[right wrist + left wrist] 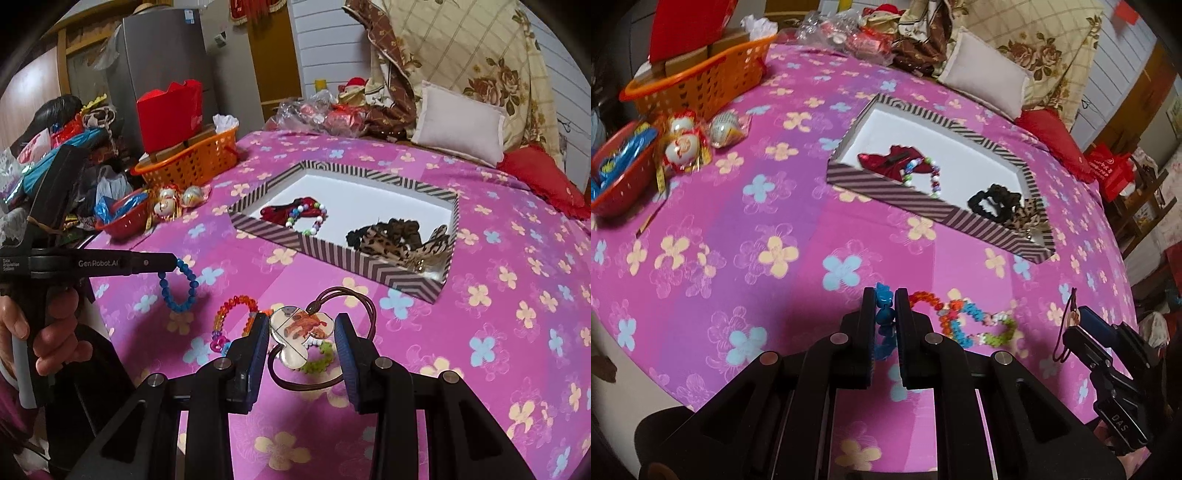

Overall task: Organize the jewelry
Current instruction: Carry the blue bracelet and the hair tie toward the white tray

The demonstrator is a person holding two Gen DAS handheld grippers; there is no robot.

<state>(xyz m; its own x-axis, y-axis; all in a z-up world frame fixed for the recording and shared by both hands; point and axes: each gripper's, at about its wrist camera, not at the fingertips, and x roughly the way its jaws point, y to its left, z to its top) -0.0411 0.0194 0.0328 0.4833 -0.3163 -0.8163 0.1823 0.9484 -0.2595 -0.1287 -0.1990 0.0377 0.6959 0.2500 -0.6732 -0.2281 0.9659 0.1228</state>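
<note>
Left gripper [885,306]: closed on the blue bead bracelet [178,286], which hangs below its tips, clear of the bedspread.
Right gripper [301,338]: pinches the flat printed pendant [299,334] between its blue pads [258,347]; the pendant's brown cord [354,299] loops out past the fingers.
Bedspread [720,229]: pink with flowers, covering a bed.
Multicoloured bead bracelet [964,317]: lies on the bedspread just beyond both grippers.
Striped box [886,184]: open, further back on the bed, well apart from the grippers.
Box contents: a red fabric piece [894,158], a bright bead bracelet [923,173], a black scrunchie [993,201] and a leopard-print scrunchie [391,240].
Orange basket [701,81]: at the far left edge.
</note>
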